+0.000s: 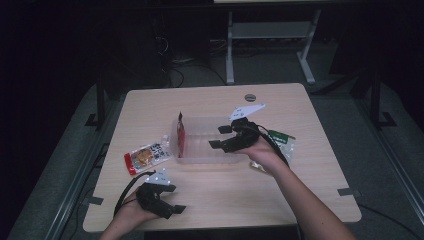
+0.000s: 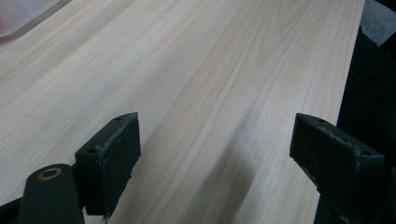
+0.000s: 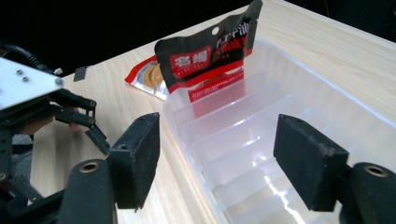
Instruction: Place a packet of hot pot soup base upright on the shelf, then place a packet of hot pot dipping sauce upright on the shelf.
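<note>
A clear plastic bin (image 1: 200,159) stands in the middle of the wooden table. A dark red snack packet (image 1: 181,135) stands upright against the bin's left end wall, and in the right gripper view this packet (image 3: 210,56) is at the far end of the ribbed bin (image 3: 289,93). My right gripper (image 1: 218,137) hovers over the bin's right half, jaws open with nothing between them (image 3: 219,154). A red and white packet (image 1: 146,157) lies flat on the table left of the bin. My left gripper (image 1: 173,198) rests near the front left edge, open over bare wood (image 2: 215,154).
A green and white packet (image 1: 282,141) lies on the table just right of my right hand. A small grey disc (image 1: 250,97) sits near the far edge. Tape strips (image 1: 348,191) mark the table's front corners. A white table frame (image 1: 270,30) stands on the floor beyond.
</note>
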A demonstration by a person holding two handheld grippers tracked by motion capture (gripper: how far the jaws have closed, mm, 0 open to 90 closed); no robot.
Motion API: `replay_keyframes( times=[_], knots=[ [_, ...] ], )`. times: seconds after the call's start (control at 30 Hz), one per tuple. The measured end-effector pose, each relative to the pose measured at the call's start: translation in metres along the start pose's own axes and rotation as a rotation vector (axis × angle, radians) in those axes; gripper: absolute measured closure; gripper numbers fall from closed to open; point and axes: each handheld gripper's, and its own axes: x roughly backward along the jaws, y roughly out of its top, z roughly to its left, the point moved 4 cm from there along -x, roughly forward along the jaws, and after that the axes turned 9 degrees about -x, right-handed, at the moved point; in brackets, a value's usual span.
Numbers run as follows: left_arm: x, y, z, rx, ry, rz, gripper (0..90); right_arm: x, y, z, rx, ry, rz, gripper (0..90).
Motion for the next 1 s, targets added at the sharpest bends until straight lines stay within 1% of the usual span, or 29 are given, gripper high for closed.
replay_keyframes(
  times=[0.03,0.1,0.13,0.17,0.2,0.23,0.27,0.3,0.37,0.47,0.5,0.53,0.6,0.67,0.73,0.77,0.8,0.83,0.87,0.9,1.0],
  knots=[
    [0.000,0.000,0.000,0.003,0.002,0.001,15.8,0.004,-0.003,0.000,0.001,-0.006,-0.003,30.7],
    [0.000,0.000,0.000,0.005,0.004,0.002,15.8,0.006,-0.004,0.000,0.007,-0.009,-0.005,30.6],
    [-0.001,0.000,0.001,0.005,0.005,0.004,15.8,0.010,-0.008,0.001,0.007,-0.011,-0.005,30.6],
    [-0.001,0.000,0.000,0.009,0.007,0.003,15.8,0.014,-0.013,0.000,0.015,-0.023,0.003,29.8],
    [-0.001,0.000,0.000,0.009,0.007,0.003,15.8,0.014,-0.013,0.000,0.015,-0.023,0.003,29.8],
    [-0.001,0.000,0.000,0.011,0.008,0.002,15.8,0.020,-0.018,0.000,0.010,-0.018,0.004,29.7],
    [-0.001,0.000,0.000,0.011,0.009,0.002,15.8,0.020,-0.018,0.000,0.010,-0.018,0.004,29.7],
    [-0.001,0.000,0.000,0.013,0.011,0.003,15.8,0.026,-0.023,0.003,0.016,-0.025,-0.001,29.6],
    [-0.001,0.000,0.000,0.012,0.012,0.004,15.8,0.027,-0.024,0.004,0.020,-0.026,-0.004,29.5],
    [0.000,0.000,0.000,0.004,0.012,0.009,15.8,0.034,-0.032,0.007,0.034,-0.038,-0.002,29.0],
    [0.001,0.000,-0.001,0.010,0.018,0.001,15.8,0.037,-0.038,0.009,0.031,-0.035,-0.004,28.2],
    [0.002,0.000,-0.001,0.005,0.019,0.002,15.8,0.039,-0.041,0.009,0.029,-0.035,-0.002,28.2],
    [0.002,-0.001,-0.001,0.010,0.020,-0.003,15.8,0.040,-0.043,0.010,0.025,-0.033,-0.001,28.0],
    [0.004,-0.002,0.000,0.008,0.022,0.000,15.8,0.042,-0.052,0.012,0.022,-0.042,0.003,27.3],
    [0.005,-0.003,0.001,0.012,0.025,-0.003,15.8,0.044,-0.060,0.014,0.012,-0.040,0.005,26.1],
    [0.006,-0.003,0.001,0.011,0.026,-0.005,15.8,0.046,-0.068,0.015,0.018,-0.046,0.011,25.6],
    [0.006,-0.003,0.001,0.013,0.028,-0.010,15.8,0.046,-0.068,0.015,0.018,-0.046,0.011,25.6],
    [0.007,-0.003,0.002,0.008,0.030,-0.003,15.8,0.049,-0.075,0.017,0.016,-0.059,0.017,25.1],
    [0.008,-0.004,0.002,0.011,0.031,-0.002,15.8,0.049,-0.075,0.017,0.016,-0.059,0.017,25.1],
    [0.009,-0.004,0.003,0.010,0.032,-0.004,15.8,0.051,-0.082,0.019,0.026,-0.055,0.014,24.9],
    [0.011,-0.005,0.003,0.021,0.040,-0.010,15.9,0.055,-0.089,0.022,0.024,-0.057,0.010,24.7]
  ],
)
